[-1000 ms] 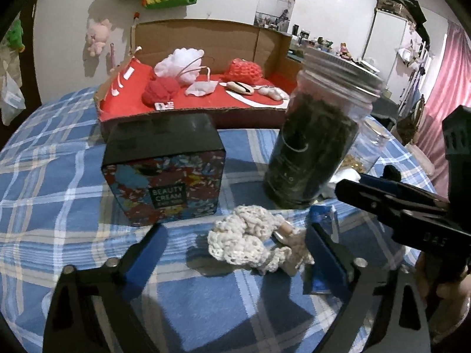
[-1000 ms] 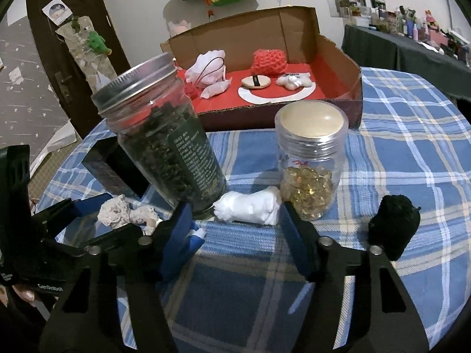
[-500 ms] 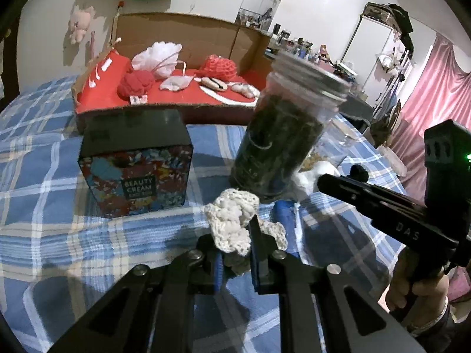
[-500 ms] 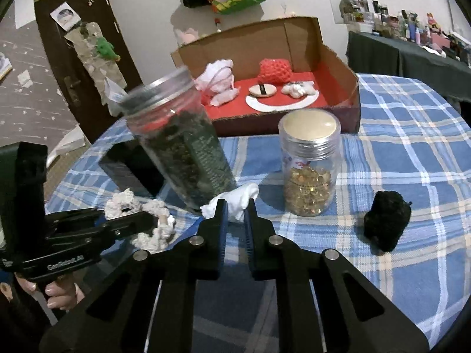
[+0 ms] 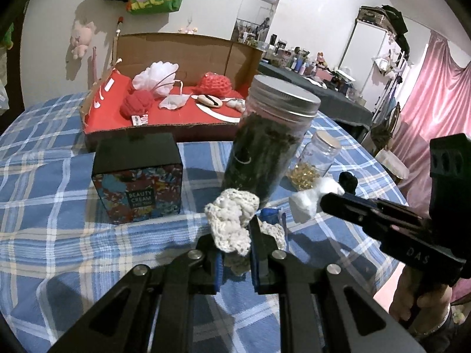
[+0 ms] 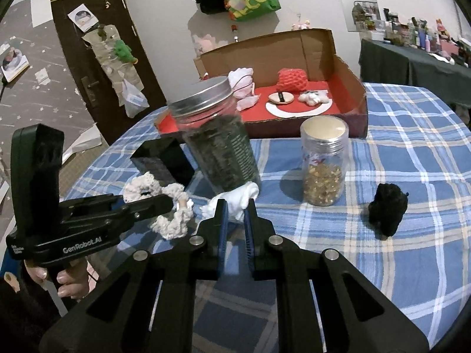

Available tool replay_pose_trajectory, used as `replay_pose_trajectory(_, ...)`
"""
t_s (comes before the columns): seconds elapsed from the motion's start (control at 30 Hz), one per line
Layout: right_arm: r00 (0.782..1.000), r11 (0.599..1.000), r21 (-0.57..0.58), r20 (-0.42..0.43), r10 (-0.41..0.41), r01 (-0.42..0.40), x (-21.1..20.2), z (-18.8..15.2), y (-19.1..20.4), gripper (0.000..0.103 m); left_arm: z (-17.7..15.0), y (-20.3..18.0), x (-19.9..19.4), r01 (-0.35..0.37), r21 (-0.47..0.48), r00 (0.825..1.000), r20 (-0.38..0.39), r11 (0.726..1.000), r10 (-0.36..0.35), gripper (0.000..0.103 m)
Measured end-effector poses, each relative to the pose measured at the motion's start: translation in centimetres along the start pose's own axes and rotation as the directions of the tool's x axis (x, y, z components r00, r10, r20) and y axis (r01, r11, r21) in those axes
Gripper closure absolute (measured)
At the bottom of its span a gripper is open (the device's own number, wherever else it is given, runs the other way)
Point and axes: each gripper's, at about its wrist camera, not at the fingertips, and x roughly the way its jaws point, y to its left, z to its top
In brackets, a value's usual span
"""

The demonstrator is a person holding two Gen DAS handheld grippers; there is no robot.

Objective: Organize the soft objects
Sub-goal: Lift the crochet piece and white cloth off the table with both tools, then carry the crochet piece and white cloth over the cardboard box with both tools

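My left gripper [image 5: 235, 235] is shut on a cream crocheted scrunchie [image 5: 232, 220] and holds it above the blue plaid table. The scrunchie also shows in the right wrist view [image 6: 153, 191]. My right gripper [image 6: 235, 214] is shut on a white soft plush piece [image 6: 238, 200], lifted beside the big jar; the plush also shows in the left wrist view [image 5: 312, 197]. A black fuzzy soft object [image 6: 387, 209] lies on the table at the right. A cardboard box with a red floor [image 5: 182, 117] at the back holds several soft items.
A tall jar of dark leaves [image 5: 265, 147] and a small jar of yellow capsules [image 6: 323, 161] stand mid-table. A black Beauty Cream box [image 5: 138, 176] stands left of them. The round table's edge [image 6: 459, 264] is close at the right.
Both grippers went from open to shut, the left on the scrunchie and the right on the white plush, and both have since lifted their objects off the table.
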Motion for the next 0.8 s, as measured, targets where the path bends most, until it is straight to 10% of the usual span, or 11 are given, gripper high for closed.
replay_pose_trajectory(0.8, 1.0, 1.0, -0.005, -0.014, 0.02, -0.02, -0.4, -0.72, 0.2, 0.092, -0.05, 0.48, -0.52, -0.019, -0.014, 1.0, 0.004, 1.0, 0.019, 0.088)
